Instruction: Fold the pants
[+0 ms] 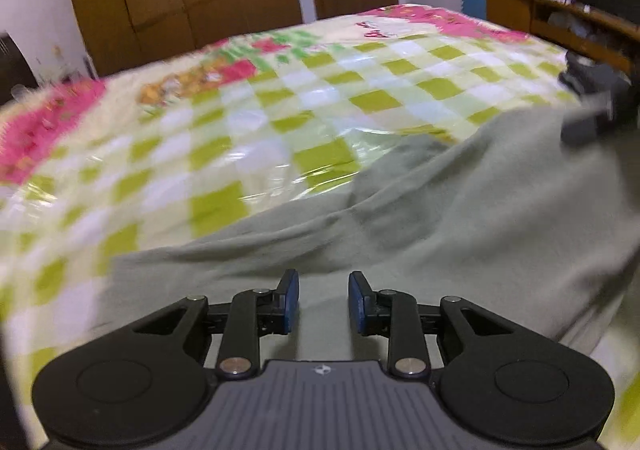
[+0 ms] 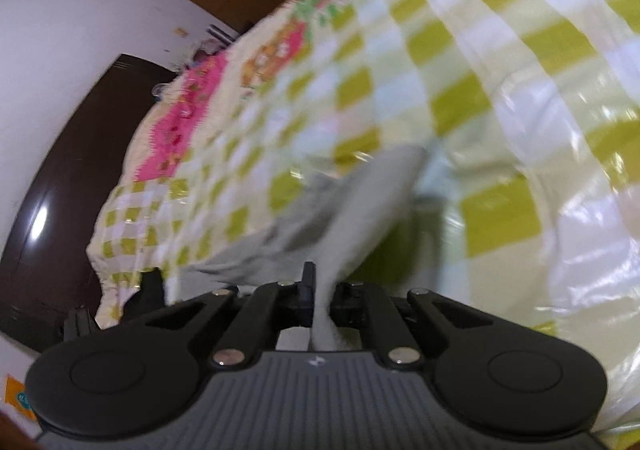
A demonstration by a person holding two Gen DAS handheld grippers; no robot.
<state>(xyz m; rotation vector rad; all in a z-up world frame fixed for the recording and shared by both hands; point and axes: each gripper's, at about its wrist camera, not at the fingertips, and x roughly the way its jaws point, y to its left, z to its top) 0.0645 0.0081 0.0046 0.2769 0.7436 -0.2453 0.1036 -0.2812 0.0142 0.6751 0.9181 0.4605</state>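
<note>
Soft, light grey pants (image 1: 440, 218) draped over bed (image 1: 280, 98), lower right of frame. Right tool (image 2: 320, 282) clamped on a fabric edge; left tool (image 1: 323, 300) apart, empty. Likely limp, best gripped at hems.

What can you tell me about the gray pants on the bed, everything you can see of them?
The pants are pale gray-green, soft knit-looking cloth, rumpled in long folds, lying on the glossy checked bedspread. The left claw is open just over them, nothing between its fingers. The right claw is shut on a pinched ridge of the fabric, which is lifted off the bed there. No waistband, pockets or hems can be made out.
</note>
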